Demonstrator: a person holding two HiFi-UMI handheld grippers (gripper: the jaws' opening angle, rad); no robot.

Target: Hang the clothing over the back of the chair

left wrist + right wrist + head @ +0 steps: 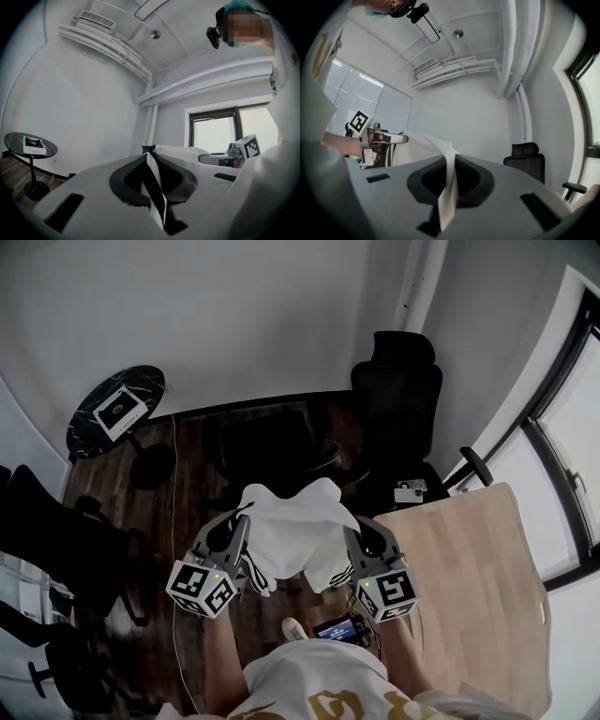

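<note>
The white clothing [295, 540] hangs in the air between the left gripper [244, 517] and the right gripper [351, 534], near the black chair [398, 413]. Only the gripper views show each pair of jaws pinching its edge; the head view shows the wooden worktop [469, 577] beside them.

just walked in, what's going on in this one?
A person is holding a white garment with dark stripes up between two handheld grippers. The left gripper and the right gripper are each shut on a fold of the fabric, so it hangs in the air in front of the person. The black office chair stands ahead and to the right, beside the wooden desk. The garment is not yet over the chair's back.
</note>
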